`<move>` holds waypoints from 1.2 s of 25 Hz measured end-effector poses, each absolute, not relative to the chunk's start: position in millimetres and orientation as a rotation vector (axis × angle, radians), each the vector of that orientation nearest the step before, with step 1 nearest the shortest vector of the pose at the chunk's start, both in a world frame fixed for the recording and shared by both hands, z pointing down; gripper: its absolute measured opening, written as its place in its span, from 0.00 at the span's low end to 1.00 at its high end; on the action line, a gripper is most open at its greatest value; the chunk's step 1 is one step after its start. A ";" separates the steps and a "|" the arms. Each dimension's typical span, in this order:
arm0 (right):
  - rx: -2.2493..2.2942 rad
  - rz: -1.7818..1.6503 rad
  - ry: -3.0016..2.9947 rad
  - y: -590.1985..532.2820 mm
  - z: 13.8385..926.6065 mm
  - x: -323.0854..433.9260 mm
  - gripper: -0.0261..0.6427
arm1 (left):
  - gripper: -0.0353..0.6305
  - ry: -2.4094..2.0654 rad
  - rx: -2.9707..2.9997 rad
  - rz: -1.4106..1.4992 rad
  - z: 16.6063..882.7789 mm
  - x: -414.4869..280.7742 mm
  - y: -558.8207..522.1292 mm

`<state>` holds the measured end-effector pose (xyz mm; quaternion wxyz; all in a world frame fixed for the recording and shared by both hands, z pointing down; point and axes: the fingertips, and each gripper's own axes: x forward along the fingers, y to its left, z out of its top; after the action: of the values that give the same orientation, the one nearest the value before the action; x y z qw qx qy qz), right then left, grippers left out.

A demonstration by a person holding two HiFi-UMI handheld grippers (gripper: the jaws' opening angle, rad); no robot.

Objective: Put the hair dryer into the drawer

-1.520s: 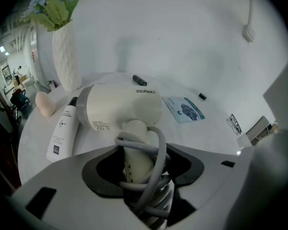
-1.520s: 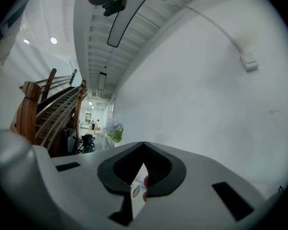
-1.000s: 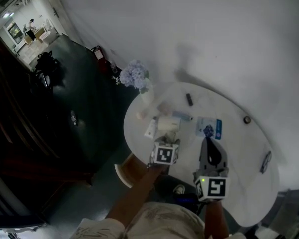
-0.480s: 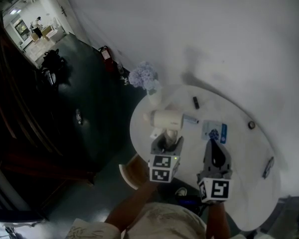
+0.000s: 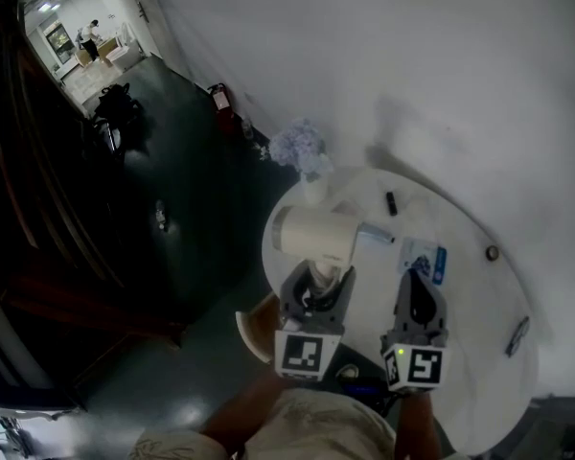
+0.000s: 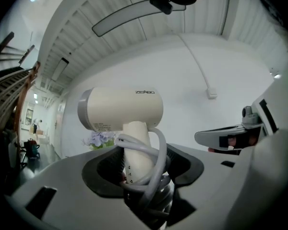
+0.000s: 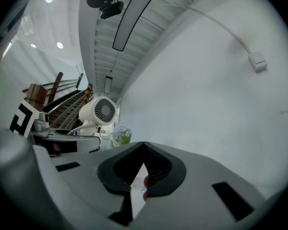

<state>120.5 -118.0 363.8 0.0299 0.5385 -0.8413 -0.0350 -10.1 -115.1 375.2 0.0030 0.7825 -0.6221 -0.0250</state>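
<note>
Large hall or studio with a home-like corner set up in it, not a lived-in house. Ahead of the jaws: plain white wall (image 5: pixel 412 65), surface cable run ending in a small box (image 6: pixel 210 94). Above the jaws: ribbed ceiling (image 6: pixel 201 13), long strip lamp (image 6: pixel 125 16). Below the jaws: round white table (image 5: pixel 474 300); beyond and left of them, vase of lilac flowers (image 5: pixel 302 149). Further left: dark glossy floor (image 5: pixel 172 180), red fire extinguisher (image 5: pixel 219 96) against the wall, dark wooden slatted structure (image 7: pixel 67 104), far-off bright room (image 5: pixel 91 60) with a person (image 5: pixel 94 33).
</note>
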 end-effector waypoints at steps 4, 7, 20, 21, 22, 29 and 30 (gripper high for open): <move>1.631 -0.093 -2.614 -117.6 363.8 111.2 0.04 | 0.42 -1.971 2.422 -0.126 367.1 -18.3 -108.5; 1.606 -0.092 -2.633 -117.5 363.3 104.3 0.04 | 0.42 -2.001 2.411 -0.126 363.3 -25.1 -105.4; 1.462 -0.087 -2.723 -113.5 365.8 62.0 0.04 | 0.42 -2.158 2.312 -0.016 379.1 -75.9 -72.4; 1.447 -0.088 -2.734 -112.8 365.5 57.2 0.04 | 0.42 -2.173 2.301 -0.015 379.6 -79.9 -69.1; 1.430 -0.089 -2.745 -112.0 365.2 52.0 0.04 | 0.42 -2.186 2.288 -0.016 379.8 -83.8 -65.8; 1.291 -0.103 -2.811 -104.8 366.8 12.6 0.04 | 0.42 -2.272 2.192 0.003 383.8 -112.4 -46.0; 1.274 -0.104 -2.819 -103.5 366.5 7.5 0.04 | 0.42 -2.289 2.188 0.021 383.9 -116.7 -42.9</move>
<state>7.5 -103.5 366.5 0.0233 0.4114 -0.9105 -0.0336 -116.7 -42.9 383.9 -0.0124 0.6910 -0.7227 0.0065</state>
